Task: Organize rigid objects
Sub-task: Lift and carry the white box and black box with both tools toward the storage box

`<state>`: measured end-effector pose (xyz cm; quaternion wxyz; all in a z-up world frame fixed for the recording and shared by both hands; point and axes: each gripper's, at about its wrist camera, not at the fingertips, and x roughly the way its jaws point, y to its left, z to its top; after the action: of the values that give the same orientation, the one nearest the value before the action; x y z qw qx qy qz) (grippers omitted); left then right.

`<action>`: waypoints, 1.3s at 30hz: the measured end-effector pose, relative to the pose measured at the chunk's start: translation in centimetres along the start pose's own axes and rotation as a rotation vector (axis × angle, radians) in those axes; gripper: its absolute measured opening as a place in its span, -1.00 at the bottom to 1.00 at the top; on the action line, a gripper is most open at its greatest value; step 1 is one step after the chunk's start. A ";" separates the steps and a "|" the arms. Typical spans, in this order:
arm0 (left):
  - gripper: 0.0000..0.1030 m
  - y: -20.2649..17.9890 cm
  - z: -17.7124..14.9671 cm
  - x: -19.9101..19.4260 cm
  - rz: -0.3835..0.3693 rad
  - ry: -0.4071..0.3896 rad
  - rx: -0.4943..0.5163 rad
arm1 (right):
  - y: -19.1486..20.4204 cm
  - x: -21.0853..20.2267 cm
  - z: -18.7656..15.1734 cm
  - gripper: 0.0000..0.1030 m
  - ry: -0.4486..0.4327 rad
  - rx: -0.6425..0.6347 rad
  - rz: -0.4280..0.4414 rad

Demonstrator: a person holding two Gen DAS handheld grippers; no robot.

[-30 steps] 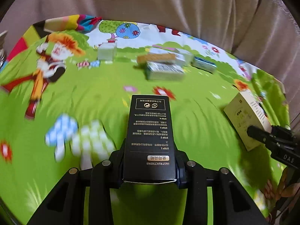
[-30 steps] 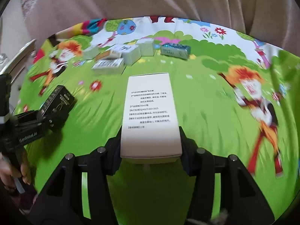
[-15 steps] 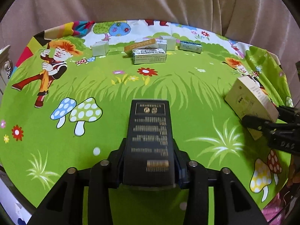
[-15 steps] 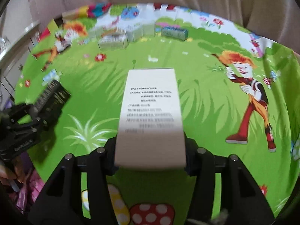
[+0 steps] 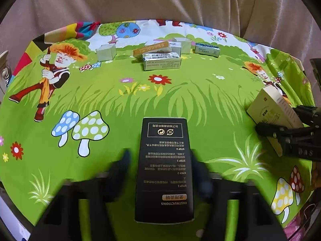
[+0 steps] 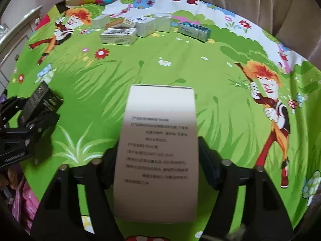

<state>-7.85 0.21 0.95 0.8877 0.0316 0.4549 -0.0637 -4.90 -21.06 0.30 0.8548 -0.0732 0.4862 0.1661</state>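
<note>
Six small boxes (image 6: 128, 29) grouped at cloth's far edge; left gripper (image 5: 160, 160) clamps black box (image 5: 163, 170), right gripper (image 6: 158, 152) clamps white box (image 6: 158, 150); both unplaced.

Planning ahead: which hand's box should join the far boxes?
Probably right: both face the far boxes, but the right gripper clamps its white box; the left gripper's blurred jaws were just closing around its black box.

A cluster of small boxes (image 5: 161, 55) lies at the far edge of the tablecloth (image 5: 180, 100), before the curtain (image 5: 160, 0), with the black box (image 5: 164, 170) nearer and the pale box (image 5: 270, 110) to its right
</note>
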 end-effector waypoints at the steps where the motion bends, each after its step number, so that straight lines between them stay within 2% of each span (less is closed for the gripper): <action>1: -0.23 0.1 0.0 0.0 -0.005 0.011 -0.003 | 0.2 -0.1 0.0 0.08 -0.003 -0.005 -0.018; 4: -0.23 -0.1 -0.2 -0.3 -0.008 0.014 -0.002 | 1.0 -0.7 -0.7 0.08 -0.036 -0.012 -0.017; 8: -0.23 -0.7 -0.3 -1.0 -0.026 0.032 -0.012 | 1.1 -1.9 -2.2 0.08 -0.069 0.057 0.004; 10: -0.23 -1.4 0.4 -3.1 -0.021 -0.017 -0.003 | 1.0 -3.2 -2.2 0.08 -0.095 0.079 -0.007; 11: -0.23 -1.7 0.8 -4.2 -0.019 -0.049 0.001 | 1.0 -4.8 -2.0 0.08 -0.142 0.090 -0.006; 12: -0.23 -2.1 1.4 -6.2 -0.014 -0.108 0.007 | 1.0 -6.6 -1.8 0.08 -0.198 0.097 -0.006; 13: -0.23 -2.6 2.1 -9.0 -0.009 -0.193 0.014 | 1.1 -9.9 -1.4 0.08 -0.304 0.105 -0.012; 14: -0.23 -3.0 2.6 -11.4 -0.003 -0.267 0.021 | 1.3 -11.8 -1.3 0.08 -0.365 0.108 -0.017; 15: -0.23 -3.4 2.9 -13.8 0.005 -0.343 0.028 | 1.7 -15.7 -1.3 0.08 -0.498 0.108 -0.026; 16: -0.23 -3.9 3.1 -16.3 0.014 -0.424 0.038 | 2.1 -17.8 -1.4 0.08 -0.575 0.103 -0.033; 17: -0.22 -4.4 3.1 -19.5 0.028 -0.528 0.053 | 2.9 -21.5 -2.0 0.09 -0.721 0.089 -0.059; 18: -0.22 -4.8 3.0 -21.4 0.039 -0.594 0.063 | 3.4 -23.1 -2.4 0.09 -0.789 0.080 -0.078; 19: -0.22 -5.2 2.6 -23.5 0.048 -0.664 0.069 | 4.3 -25.7 -3.2 0.09 -0.899 0.068 -0.111; 21: -0.22 -5.4 1.7 -26.0 0.032 -0.747 0.057 | 5.3 -28.1 -4.2 0.09 -1.004 0.056 -0.139; 24: -0.22 -4.9 0.1 -27.7 0.024 -0.821 0.020 | 7.2 -30.3 -6.0 0.09 -1.134 0.025 -0.197; 27: -0.22 -4.6 -1.5 -28.6 0.059 -0.889 0.011 | 8.3 -31.0 -7.0 0.09 -1.207 -0.002 -0.224; 31: -0.22 -3.8 -2.9 -29.2 0.082 -0.943 -0.005 | 9.9 -31.8 -7.2 0.09 -1.242 -0.033 -0.230; 39: -0.21 -1.8 -4.2 -29.5 0.103 -0.929 -0.041 | 10.9 -31.2 -7.2 0.09 -1.211 -0.085 -0.196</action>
<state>-28.56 1.40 22.44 0.9998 0.0048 0.0084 -0.0179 -29.34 -19.58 23.68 0.9868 -0.0440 -0.1017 0.1181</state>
